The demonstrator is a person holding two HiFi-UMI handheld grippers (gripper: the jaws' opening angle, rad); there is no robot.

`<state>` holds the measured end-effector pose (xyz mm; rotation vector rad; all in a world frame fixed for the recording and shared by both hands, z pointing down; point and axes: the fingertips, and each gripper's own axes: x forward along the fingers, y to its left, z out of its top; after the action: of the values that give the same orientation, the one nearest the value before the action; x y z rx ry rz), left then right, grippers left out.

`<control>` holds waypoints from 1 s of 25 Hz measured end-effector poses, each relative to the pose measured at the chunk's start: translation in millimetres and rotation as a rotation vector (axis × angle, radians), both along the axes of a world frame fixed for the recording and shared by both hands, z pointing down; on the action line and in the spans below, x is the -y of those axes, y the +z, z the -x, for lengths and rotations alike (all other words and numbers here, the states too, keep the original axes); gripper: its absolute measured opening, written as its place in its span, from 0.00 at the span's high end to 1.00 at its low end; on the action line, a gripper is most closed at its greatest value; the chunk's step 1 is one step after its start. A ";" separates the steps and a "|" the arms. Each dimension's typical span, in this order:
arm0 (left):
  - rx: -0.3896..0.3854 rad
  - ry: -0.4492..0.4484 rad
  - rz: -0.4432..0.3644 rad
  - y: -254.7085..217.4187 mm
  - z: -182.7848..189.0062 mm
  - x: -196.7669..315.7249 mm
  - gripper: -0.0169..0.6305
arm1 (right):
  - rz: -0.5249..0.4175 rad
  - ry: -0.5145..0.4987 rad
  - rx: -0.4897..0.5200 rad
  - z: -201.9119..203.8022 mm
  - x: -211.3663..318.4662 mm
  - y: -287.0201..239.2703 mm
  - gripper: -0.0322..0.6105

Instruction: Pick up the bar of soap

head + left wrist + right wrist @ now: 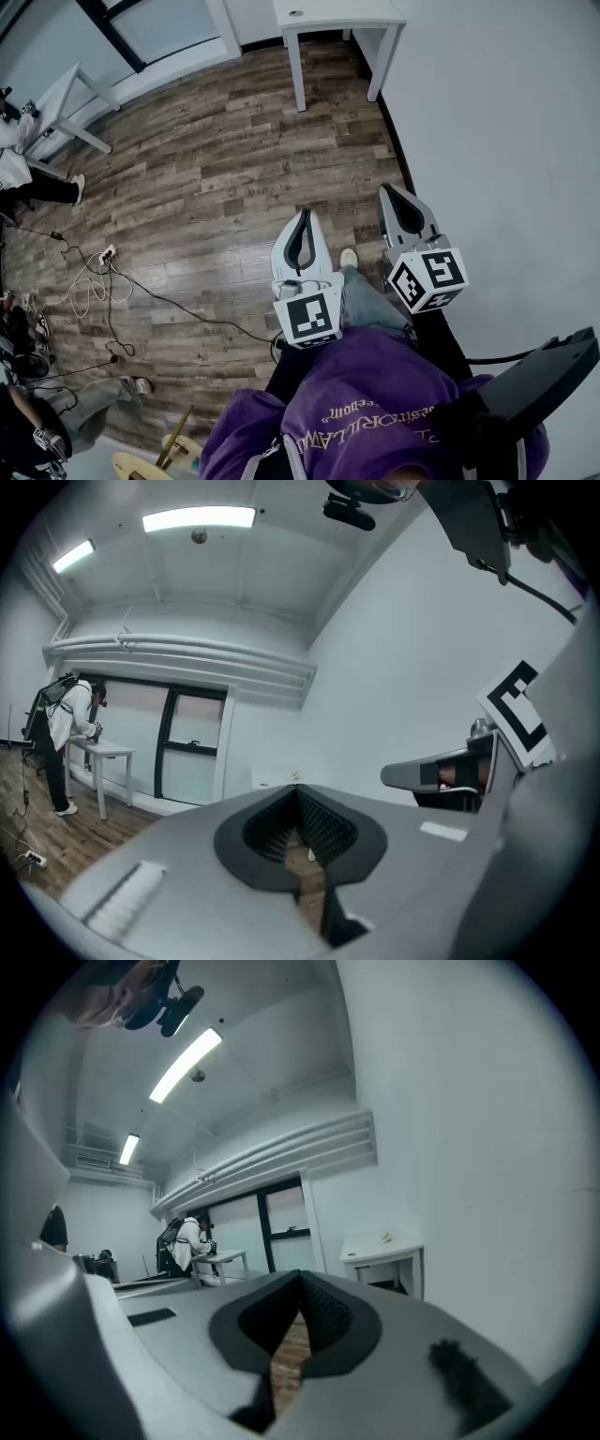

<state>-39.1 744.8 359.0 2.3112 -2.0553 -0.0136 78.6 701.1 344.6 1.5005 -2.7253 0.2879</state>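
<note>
Soap is not in view; left gripper [304, 217] and right gripper [392, 194], both closed and empty, hover level over the wooden floor [216, 169], likely carried idle before any reach.

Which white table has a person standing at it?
The far table by the dark-framed window, where a person stands; the nearer table against the wall is unattended.

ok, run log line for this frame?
left hand-held gripper: shut, empty | right hand-held gripper: shut, empty | soap: none seen | ahead: white table | pick: not begun
</note>
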 end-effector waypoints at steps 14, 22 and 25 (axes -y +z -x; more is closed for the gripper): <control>0.000 -0.039 -0.021 -19.3 -19.2 151.1 0.97 | -0.001 -0.045 -0.045 -21.3 158.0 -12.8 0.94; -0.028 -0.087 0.016 -13.6 -19.7 208.4 0.97 | -0.001 -0.080 -0.056 -26.5 221.2 -13.0 0.94; -0.035 -0.101 0.029 -12.9 -16.8 221.5 0.97 | 0.005 -0.086 -0.057 -25.2 238.5 -12.9 0.94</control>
<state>-22.4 523.3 346.0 2.1729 -2.1386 -0.0273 103.8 462.6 331.7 1.3636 -2.7336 0.2454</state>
